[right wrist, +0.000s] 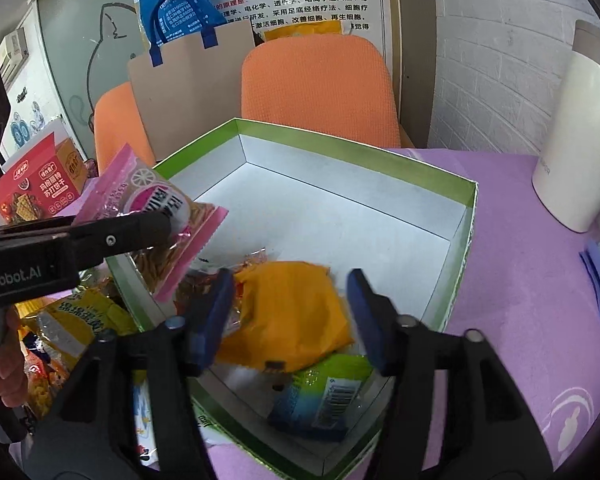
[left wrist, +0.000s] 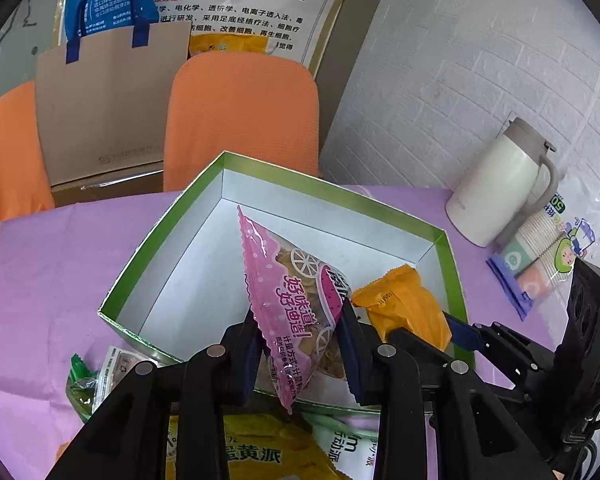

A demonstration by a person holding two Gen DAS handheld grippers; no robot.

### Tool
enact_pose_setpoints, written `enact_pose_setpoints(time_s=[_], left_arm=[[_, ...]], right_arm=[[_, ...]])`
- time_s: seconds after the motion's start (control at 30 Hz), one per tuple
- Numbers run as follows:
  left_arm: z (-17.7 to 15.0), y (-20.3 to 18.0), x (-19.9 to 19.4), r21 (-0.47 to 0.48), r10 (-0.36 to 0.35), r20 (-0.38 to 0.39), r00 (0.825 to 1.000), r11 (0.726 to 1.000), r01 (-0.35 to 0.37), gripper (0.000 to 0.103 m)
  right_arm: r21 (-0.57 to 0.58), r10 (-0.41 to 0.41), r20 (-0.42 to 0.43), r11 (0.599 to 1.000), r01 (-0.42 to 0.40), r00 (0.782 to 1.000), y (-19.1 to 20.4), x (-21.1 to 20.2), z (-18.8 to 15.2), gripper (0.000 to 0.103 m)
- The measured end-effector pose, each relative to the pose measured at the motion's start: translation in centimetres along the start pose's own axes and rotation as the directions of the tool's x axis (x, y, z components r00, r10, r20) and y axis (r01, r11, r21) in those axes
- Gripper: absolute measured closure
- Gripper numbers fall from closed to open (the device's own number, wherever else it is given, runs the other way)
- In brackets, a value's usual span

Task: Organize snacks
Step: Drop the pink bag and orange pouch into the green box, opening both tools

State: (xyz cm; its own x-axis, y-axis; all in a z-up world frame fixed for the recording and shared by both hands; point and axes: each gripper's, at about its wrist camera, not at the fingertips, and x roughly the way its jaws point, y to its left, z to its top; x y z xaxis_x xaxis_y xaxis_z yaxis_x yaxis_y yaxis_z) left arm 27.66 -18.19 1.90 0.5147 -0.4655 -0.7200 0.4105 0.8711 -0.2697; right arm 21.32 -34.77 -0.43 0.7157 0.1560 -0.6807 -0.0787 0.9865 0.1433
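The left claw (left wrist: 300,344) grips the pink packet (left wrist: 296,304), its long axis upright, above the box's (left wrist: 440,236) near-left rim. The right claw (right wrist: 290,312) hangs wide open, empty, over the orange packet (right wrist: 292,312) inside.

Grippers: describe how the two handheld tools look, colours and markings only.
Both the left gripper and the right gripper are matte black linkages with round silver pivot pins and dark blue finger pads. White "enRobot.AI" lettering marks the left one's body, and a black cable trails from the right one.
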Motion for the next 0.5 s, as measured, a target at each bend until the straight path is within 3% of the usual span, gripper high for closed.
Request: enact_pose_setpoints(time_s=[0.03, 0.1, 0.17, 0.27, 0.5], left_arm=[[0.0, 0.2, 0.3, 0.003, 0.002, -0.006, 1.000, 1.000, -0.002, 0.065], [-0.2, 0.5, 0.5, -0.001, 0.009, -0.011, 1.000, 1.000, -0.009, 0.050], [-0.2, 0.8, 0.0, -0.021, 0.006, 0.020, 1.000, 1.000, -0.006, 0.015], [-0.1, 1.3, -1.8, -0.052, 0.020, 0.108, 0.994, 0.999, -0.014, 0.006], [-0.8, 0.7, -5.0, -0.030, 0.052, 0.130, 0.990, 0.998, -0.048, 0.003]], right_arm=[[-0.008, -0.015, 0.016, 1.000, 0.015, 1.000, 0.1, -0.3, -0.1, 0.012], [-0.031, -0.013, 0.054, 0.999, 0.014, 0.998, 0.3, -1.0, -0.3, 0.010], [-0.037, -0.003, 0.074, 0.999, 0.006, 0.997, 0.4, -1.8, -0.4, 0.010], [-0.031, -0.013, 0.080, 0.999, 0.015, 0.997, 0.6, -2.9, -0.5, 0.008], [0.010, 0.033, 0.088, 0.999, -0.034, 0.996, 1.7, -6.9, -1.0, 0.004]])
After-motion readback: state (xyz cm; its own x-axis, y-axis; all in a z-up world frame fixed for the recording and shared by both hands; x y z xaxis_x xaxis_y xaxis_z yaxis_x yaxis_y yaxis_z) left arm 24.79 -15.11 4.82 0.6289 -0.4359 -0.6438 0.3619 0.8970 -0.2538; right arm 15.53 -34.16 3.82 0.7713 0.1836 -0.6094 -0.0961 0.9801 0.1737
